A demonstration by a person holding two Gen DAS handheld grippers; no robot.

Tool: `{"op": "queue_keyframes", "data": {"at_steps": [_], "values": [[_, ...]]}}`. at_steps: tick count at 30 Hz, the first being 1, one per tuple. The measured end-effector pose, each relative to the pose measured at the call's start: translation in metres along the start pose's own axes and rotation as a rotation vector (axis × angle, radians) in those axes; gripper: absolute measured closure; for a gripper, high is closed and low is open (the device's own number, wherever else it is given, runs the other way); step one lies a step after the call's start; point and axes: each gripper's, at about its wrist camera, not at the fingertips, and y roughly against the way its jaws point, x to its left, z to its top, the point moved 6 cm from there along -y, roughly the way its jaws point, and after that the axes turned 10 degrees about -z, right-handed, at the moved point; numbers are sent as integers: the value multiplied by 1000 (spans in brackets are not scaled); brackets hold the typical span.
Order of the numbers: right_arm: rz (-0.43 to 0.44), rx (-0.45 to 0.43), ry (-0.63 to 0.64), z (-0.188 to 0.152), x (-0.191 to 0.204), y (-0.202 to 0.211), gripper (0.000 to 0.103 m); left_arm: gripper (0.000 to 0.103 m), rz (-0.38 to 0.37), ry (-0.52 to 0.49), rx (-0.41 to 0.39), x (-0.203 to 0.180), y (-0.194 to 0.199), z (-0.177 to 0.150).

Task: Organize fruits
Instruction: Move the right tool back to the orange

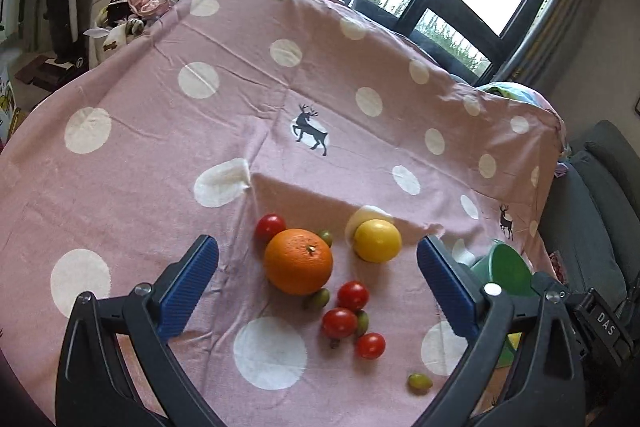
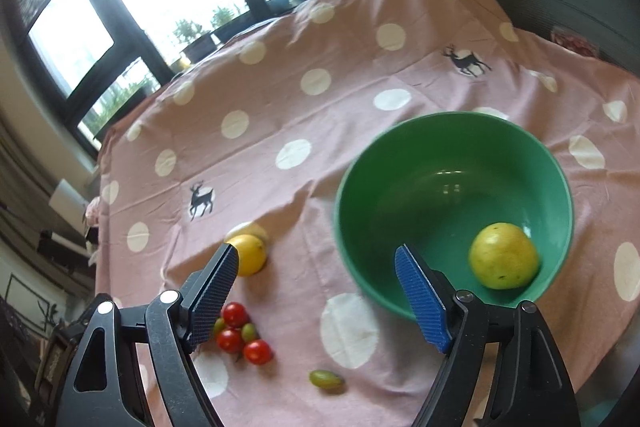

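An orange (image 1: pixel 298 261) lies on the pink dotted cloth between the wide-open fingers of my left gripper (image 1: pixel 318 269), untouched. Beside it sit a lemon (image 1: pixel 377 240), several red cherry tomatoes (image 1: pixel 339 323) and small green ones (image 1: pixel 419 383). In the right wrist view a green bowl (image 2: pixel 400 163) holds a yellow-green fruit (image 2: pixel 503 255). My right gripper (image 2: pixel 316 285) hangs open and empty above the cloth at the bowl's left rim, with the lemon (image 2: pixel 251 254) and tomatoes (image 2: pixel 245 337) to its left. A lone green tomato (image 2: pixel 326 380) lies below.
The cloth (image 1: pixel 160 107) covers the whole table and drapes over its edges. The green bowl's rim (image 1: pixel 505 269) shows behind my left gripper's right finger. A grey sofa (image 1: pixel 600 195) stands to the right, windows behind, clutter (image 1: pixel 132 7) at the far left.
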Motion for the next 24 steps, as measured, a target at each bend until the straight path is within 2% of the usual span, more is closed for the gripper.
{"op": "queue_keyframes", "data": {"at_steps": [3,6,9,12,17,21,24], "values": [[30,8,53,-5,25,-3,20,4,8,28,14,9,-5,0],[102,49,79,-10,50,-13,20,5,-1,46,36,15,-13,-2],[212,130,88,-18,74,-30,20,7,13,37,48,17,-22,-4],[319,250,78,-28,97,-58,20,11,20,47,86,25,-36,-10],[332,352,112,-39,119,-86,20,20,-23,104,166,31,-58,-18],[394,454,104,-48,137,-104,20,21,-35,110,201,28,-67,-23],[379,522,125,-59,149,-123,20,22,-32,113,226,30,-71,-26]]}}
